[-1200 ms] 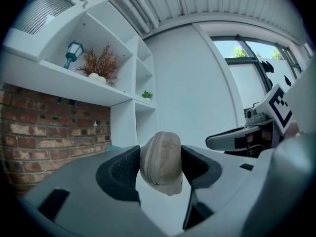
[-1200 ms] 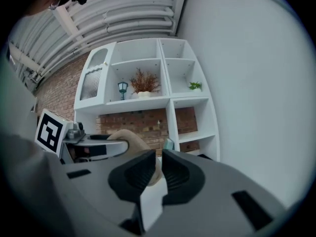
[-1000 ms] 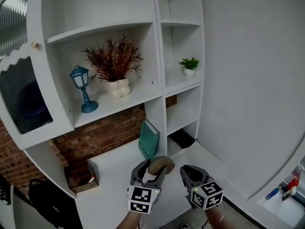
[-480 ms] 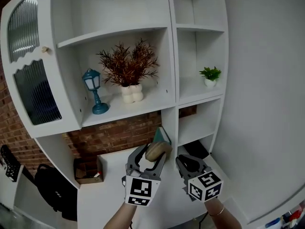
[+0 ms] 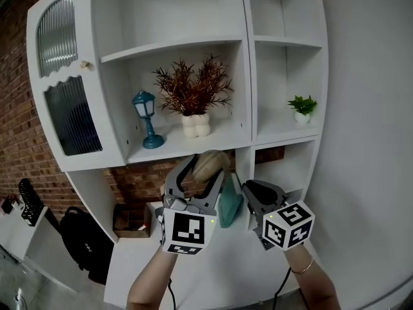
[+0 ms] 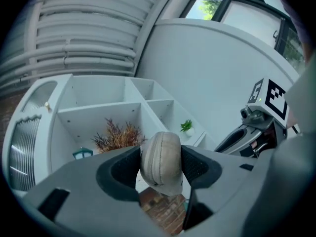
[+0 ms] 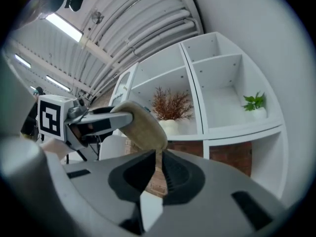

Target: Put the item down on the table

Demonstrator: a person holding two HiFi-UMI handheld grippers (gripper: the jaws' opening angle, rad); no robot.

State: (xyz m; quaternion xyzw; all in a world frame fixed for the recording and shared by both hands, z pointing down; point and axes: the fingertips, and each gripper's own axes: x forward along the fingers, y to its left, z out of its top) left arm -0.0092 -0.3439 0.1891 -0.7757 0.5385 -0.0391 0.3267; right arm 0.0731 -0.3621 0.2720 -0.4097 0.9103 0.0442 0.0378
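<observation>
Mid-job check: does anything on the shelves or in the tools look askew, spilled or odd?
Nothing is spilled or damaged. The blue lantern, white vase and small green plant stand upright. Only the teal book, partly hidden behind the tools, stands tilted. The left tool grips the beige item between both pads.

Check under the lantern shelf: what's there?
A brick back wall, a brown box, a teal book. The left gripper, shut on a beige item, hides part of the book.

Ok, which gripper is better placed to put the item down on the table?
Left: the left gripper grips the tan rounded pouch; the right gripper beside it holds nothing.
</observation>
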